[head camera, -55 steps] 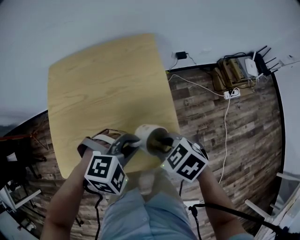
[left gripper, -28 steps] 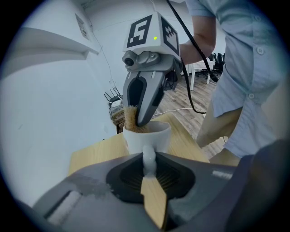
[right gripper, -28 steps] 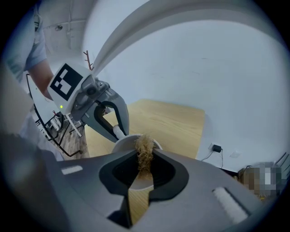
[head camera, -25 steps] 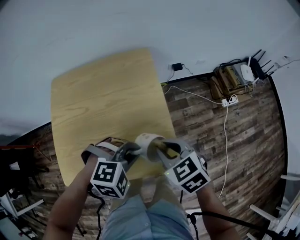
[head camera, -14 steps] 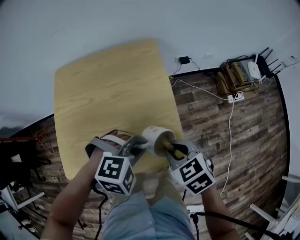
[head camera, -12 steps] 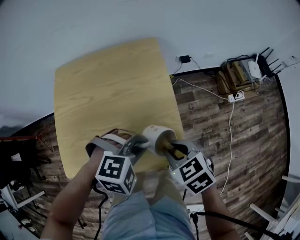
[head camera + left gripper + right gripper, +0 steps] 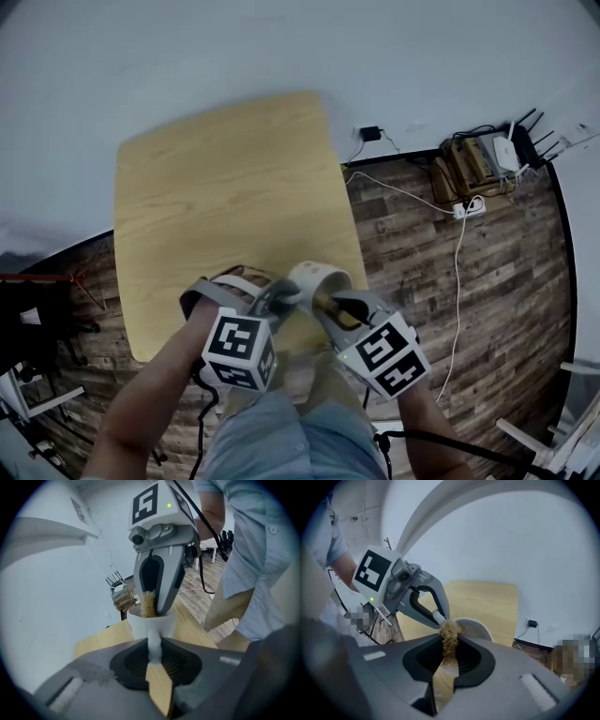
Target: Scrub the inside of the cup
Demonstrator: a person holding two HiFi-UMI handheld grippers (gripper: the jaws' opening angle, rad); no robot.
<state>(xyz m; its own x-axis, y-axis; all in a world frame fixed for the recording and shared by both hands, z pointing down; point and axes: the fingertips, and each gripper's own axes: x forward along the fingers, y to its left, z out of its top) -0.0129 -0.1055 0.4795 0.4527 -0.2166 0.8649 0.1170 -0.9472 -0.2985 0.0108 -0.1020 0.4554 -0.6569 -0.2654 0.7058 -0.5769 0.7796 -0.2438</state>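
The cup (image 7: 315, 276), white, hangs over the near edge of the wooden desk (image 7: 216, 187), at about 5 o'clock on the desk top in the head view. It is tipped so that its mouth faces down toward 5 o'clock. No view shows whether its base touches the desk.

The left claw (image 7: 155, 651) comes in at the cup from 8 o'clock in the head view. Its jaws are nearly together and pinch the cup's handle (image 7: 153, 637) between the black pads. In the left gripper view the handle runs straight up at 12 o'clock from the jaws to the cup wall.

The right claw (image 7: 449, 652) reaches in from 5 o'clock in the head view. Its jaws are closed on a tan, fibrous scrubber (image 7: 450, 632). The far end of the tuft sticks out beyond the jaw tips and lies inside the mouth of the cup — in the left gripper view it stands just above the rim.

The two claws meet at the cup, tips close together, with the marker cubes side by side at 6 o'clock in the head view.

Brown plank floor (image 7: 441, 272) lies at 3 o'clock of the desk, and a white power strip (image 7: 468, 205) with its cable lies at 2 o'clock.
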